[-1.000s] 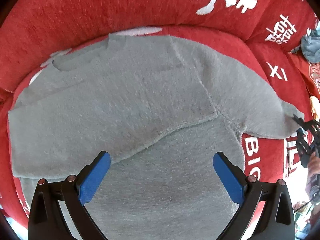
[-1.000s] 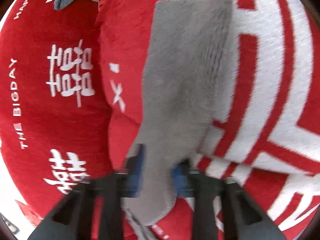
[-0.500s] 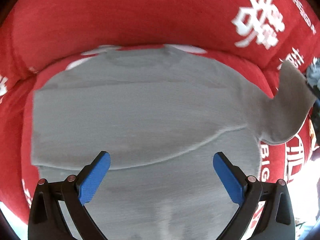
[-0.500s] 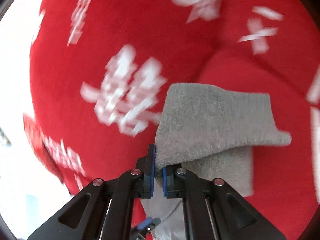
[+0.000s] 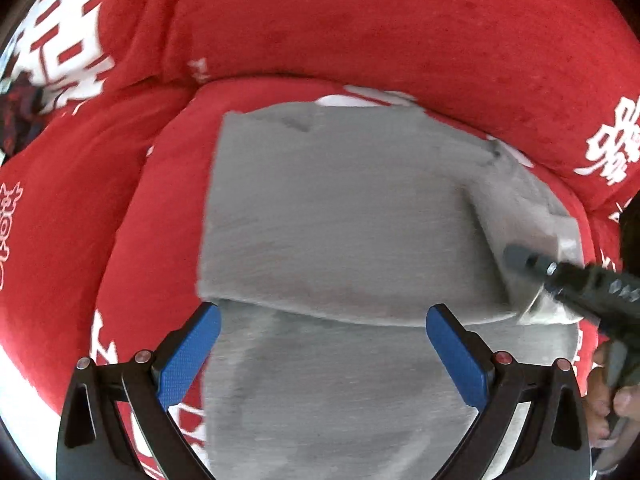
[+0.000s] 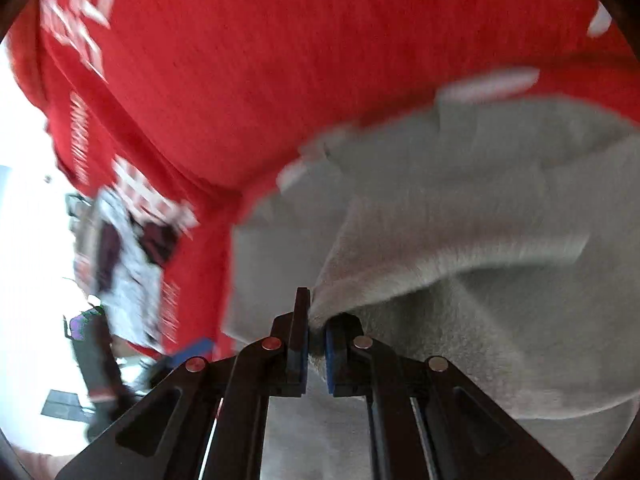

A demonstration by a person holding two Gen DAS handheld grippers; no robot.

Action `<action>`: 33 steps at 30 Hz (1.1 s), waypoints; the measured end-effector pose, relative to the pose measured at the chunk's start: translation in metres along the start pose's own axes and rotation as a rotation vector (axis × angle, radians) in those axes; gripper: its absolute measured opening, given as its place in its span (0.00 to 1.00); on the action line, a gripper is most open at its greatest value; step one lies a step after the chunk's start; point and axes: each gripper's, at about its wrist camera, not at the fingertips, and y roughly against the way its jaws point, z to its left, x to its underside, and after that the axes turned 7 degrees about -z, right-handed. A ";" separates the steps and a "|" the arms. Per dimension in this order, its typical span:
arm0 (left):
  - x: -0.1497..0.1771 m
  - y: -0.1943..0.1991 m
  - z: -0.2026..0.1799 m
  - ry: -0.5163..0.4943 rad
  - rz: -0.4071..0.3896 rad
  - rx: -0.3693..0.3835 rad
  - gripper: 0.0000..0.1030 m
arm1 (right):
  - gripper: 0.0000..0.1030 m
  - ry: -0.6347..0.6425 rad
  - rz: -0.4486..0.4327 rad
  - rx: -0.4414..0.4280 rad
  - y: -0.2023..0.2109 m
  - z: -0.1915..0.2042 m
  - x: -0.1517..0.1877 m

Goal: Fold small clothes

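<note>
1. Left gripper (image 5: 320, 354): jaws wide apart, holding nothing, hovering over the lower half of the grey sweater (image 5: 340, 240).
2. Sweater lies flat on the red sofa seat (image 5: 132, 220), collar toward the back cushion (image 5: 400, 40), hem toward the front edge; long axis runs back to front.
3. Right gripper (image 6: 316, 340): jaws pinched on the sleeve (image 6: 420, 264), carrying it over the body.
4. Risk: the thin pinch may slip, dropping the sleeve crooked; motion blur suggests a fast swing that could drag the body askew.

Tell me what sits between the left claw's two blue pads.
In the left wrist view, only the grey sweater lies between the open left claw's pads, its folded edge crossing just ahead.
</note>
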 end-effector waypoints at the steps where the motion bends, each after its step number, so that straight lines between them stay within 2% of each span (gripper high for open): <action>1: 0.002 0.000 0.007 0.010 -0.001 -0.001 1.00 | 0.11 -0.020 0.015 0.035 -0.005 -0.003 0.004; 2: 0.003 -0.001 0.010 0.018 -0.001 -0.001 1.00 | 0.13 -0.047 0.016 0.057 -0.006 -0.007 0.008; 3: 0.004 -0.001 0.014 0.026 -0.001 0.001 1.00 | 0.20 -0.082 0.001 0.068 -0.003 -0.011 0.011; 4: 0.005 0.001 0.019 0.030 -0.002 0.003 1.00 | 0.40 -0.115 -0.029 0.072 0.003 -0.015 0.013; 5: 0.005 0.002 0.023 0.034 -0.003 0.006 1.00 | 0.51 -0.143 -0.067 0.068 0.010 -0.019 0.013; 7: 0.004 0.005 0.027 0.038 -0.008 0.010 1.00 | 0.50 -0.231 -0.156 0.035 0.024 -0.027 0.007; 9: 0.000 0.005 0.031 0.041 -0.014 0.013 1.00 | 0.32 -0.299 -0.188 0.024 0.027 -0.035 -0.001; 10: -0.001 0.007 0.034 0.046 -0.019 0.016 1.00 | 0.10 -0.307 -0.188 0.026 0.025 -0.035 -0.005; 11: -0.002 0.009 0.036 0.051 -0.025 0.019 1.00 | 0.07 -0.281 -0.185 0.020 0.020 -0.029 -0.011; 15: -0.005 0.011 0.047 0.065 -0.038 0.028 1.00 | 0.07 -0.026 -0.120 0.027 -0.003 0.027 -0.021; 18: -0.006 0.007 0.049 0.071 -0.026 0.024 1.00 | 0.07 0.138 -0.030 0.070 -0.035 0.064 -0.011; 21: -0.004 0.007 0.049 0.079 -0.022 0.027 1.00 | 0.15 0.224 0.098 0.153 -0.066 0.076 0.004; 23: -0.002 0.008 0.046 0.075 -0.022 0.034 1.00 | 0.27 0.247 0.130 0.173 -0.070 0.075 0.014; 25: -0.003 0.006 0.041 0.060 -0.018 0.043 1.00 | 0.33 0.233 0.122 0.142 -0.059 0.068 0.020; 28: -0.006 0.002 0.029 0.040 -0.010 0.060 1.00 | 0.33 0.139 0.081 0.129 -0.026 0.045 0.024; 30: -0.011 -0.005 0.019 0.028 0.008 0.084 1.00 | 0.33 0.025 0.039 0.142 0.005 0.013 0.024; 33: -0.015 -0.018 0.008 0.041 0.033 0.112 1.00 | 0.33 -0.206 -0.054 0.184 0.064 -0.060 0.032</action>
